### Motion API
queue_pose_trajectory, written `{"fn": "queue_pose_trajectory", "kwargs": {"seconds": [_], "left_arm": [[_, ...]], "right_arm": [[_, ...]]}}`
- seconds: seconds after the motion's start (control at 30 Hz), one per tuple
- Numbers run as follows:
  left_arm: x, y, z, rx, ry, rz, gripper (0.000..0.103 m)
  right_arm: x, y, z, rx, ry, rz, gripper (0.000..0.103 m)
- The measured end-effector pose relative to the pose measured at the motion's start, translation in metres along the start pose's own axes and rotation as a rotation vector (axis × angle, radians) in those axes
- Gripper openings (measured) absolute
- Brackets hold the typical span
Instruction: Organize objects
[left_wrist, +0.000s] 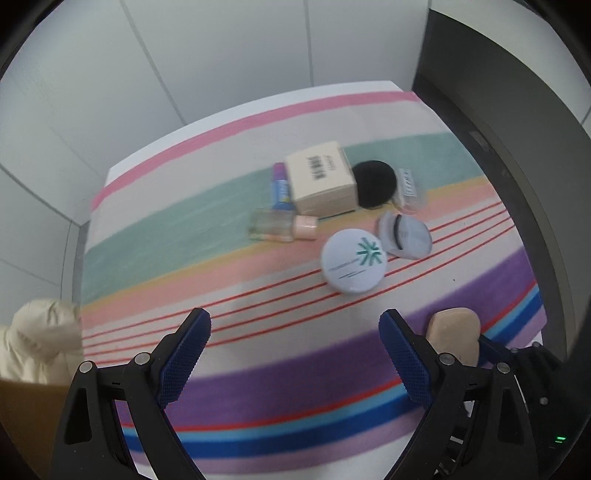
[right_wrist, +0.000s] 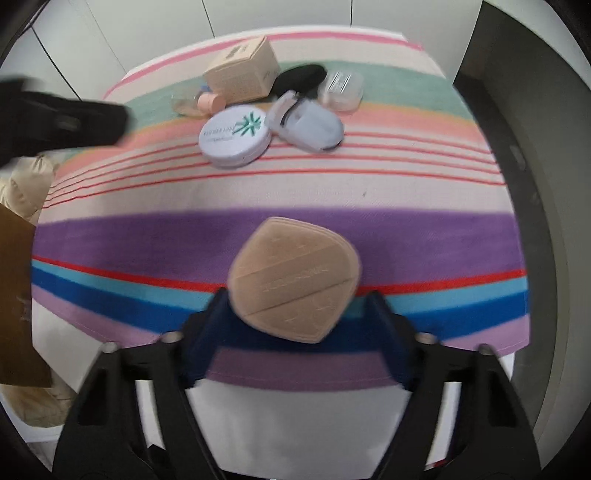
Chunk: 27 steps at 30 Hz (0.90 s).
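My right gripper (right_wrist: 297, 295) is shut on a tan, rounded makeup puff (right_wrist: 295, 278) over the purple stripe near the cloth's front edge; the puff (left_wrist: 456, 332) also shows in the left wrist view, beside my left gripper's right finger. My left gripper (left_wrist: 293, 315) hangs open and empty above the red-lined stripes, and appears as a dark blur (right_wrist: 66, 118) in the right wrist view. Farther back lie a white round compact with a green logo (left_wrist: 354, 260), a pale lavender case (left_wrist: 404, 234), a beige box (left_wrist: 320, 179), a black puff (left_wrist: 373, 182) and a glass bottle with a pink cap (left_wrist: 282, 225).
A striped cloth (right_wrist: 147, 236) covers the table. A purple-blue tube (left_wrist: 280, 186) lies left of the box and a small clear case (right_wrist: 340, 88) right of the black puff. A cream padded garment (left_wrist: 40, 339) and brown cardboard (left_wrist: 26, 413) sit off the left edge. A dark panel (left_wrist: 517, 147) runs along the right.
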<state>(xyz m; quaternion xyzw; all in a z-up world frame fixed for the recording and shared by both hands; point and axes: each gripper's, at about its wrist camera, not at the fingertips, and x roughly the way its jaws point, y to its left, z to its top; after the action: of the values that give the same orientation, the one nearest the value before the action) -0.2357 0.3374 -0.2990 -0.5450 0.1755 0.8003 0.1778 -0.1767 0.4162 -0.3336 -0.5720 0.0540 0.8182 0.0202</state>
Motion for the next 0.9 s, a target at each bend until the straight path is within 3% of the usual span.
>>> {"fn": "queue_pose_trajectory", "kwargs": {"seconds": [0.17, 0.37, 0.43, 0.5, 0.9], "left_arm": [[0.033, -0.019, 0.009, -0.022, -0.016, -0.055, 0.094], [0.074, -0.030, 0.014, -0.092, 0.007, -0.057, 0.095], [0.072, -0.030, 0.017, -0.114, -0.038, -0.046, 0.085], [0.069, -0.030, 0.020, -0.124, -0.063, -0.045, 0.059], [0.054, -0.022, 0.013, -0.132, -0.009, -0.030, 0.058]], "right_arm": [[-0.002, -0.023, -0.001, 0.081, -0.025, 0.025, 0.058], [-0.007, -0.051, 0.000, 0.165, -0.041, 0.011, 0.058], [-0.008, -0.056, 0.000, 0.178, -0.046, 0.007, 0.058], [-0.010, -0.060, 0.002, 0.179, -0.046, 0.007, 0.058], [-0.022, -0.069, 0.004, 0.160, -0.059, -0.009, 0.058]]}}
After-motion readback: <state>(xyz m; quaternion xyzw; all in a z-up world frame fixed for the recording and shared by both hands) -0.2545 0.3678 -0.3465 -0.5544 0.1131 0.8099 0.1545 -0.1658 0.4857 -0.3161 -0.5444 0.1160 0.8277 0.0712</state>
